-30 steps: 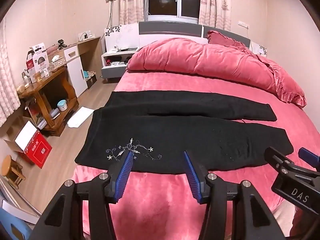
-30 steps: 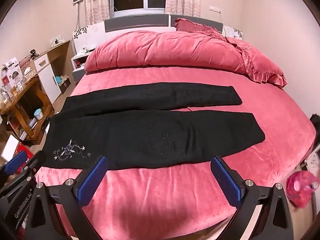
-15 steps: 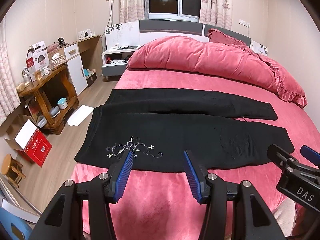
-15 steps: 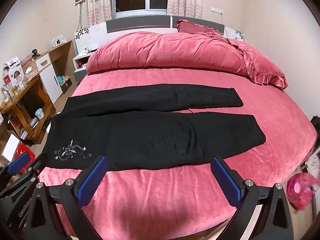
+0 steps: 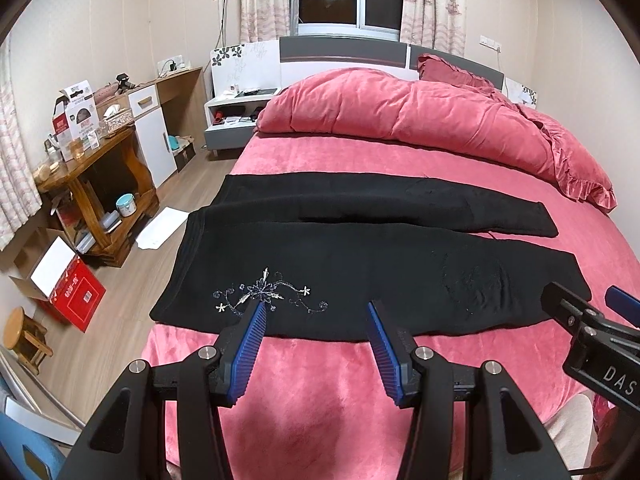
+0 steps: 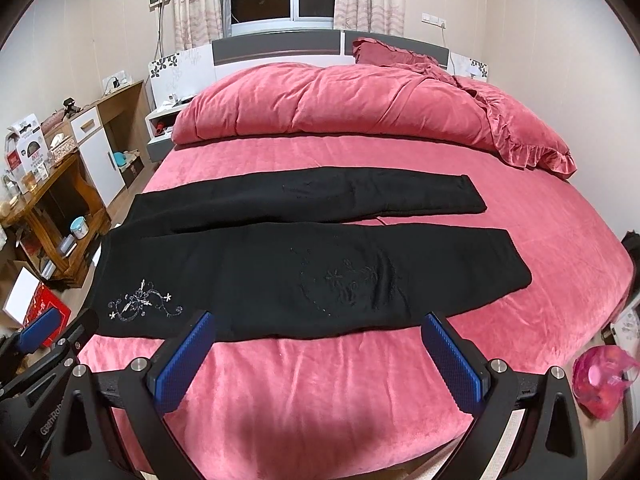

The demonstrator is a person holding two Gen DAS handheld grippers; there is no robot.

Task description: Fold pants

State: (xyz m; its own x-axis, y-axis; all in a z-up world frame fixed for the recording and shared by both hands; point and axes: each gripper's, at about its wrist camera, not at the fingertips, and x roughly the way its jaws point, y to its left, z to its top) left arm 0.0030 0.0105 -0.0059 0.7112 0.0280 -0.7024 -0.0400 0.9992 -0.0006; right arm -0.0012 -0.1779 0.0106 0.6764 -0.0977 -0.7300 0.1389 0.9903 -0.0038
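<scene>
Black pants (image 5: 360,268) lie flat across the pink bed (image 5: 320,392), waistband at the left, both legs stretched to the right, silver embroidery near the waist. They also show in the right wrist view (image 6: 304,272). My left gripper (image 5: 316,308) is open and empty, above the near edge of the pants by the embroidery. My right gripper (image 6: 316,320) is open wide and empty, above the near edge at mid-leg. The right gripper also shows at the left wrist view's right edge (image 5: 592,320).
A pink duvet (image 6: 360,100) and pillow are heaped at the head of the bed. A wooden table (image 5: 92,168), a white cabinet, a red box (image 5: 68,284) and a stool stand on the floor at the left. A pink bag (image 6: 600,376) lies at the right.
Both grippers have drawn back and up a little from the bed, so the pants sit slightly farther off. The jaws have stayed open. The pants have not moved.
</scene>
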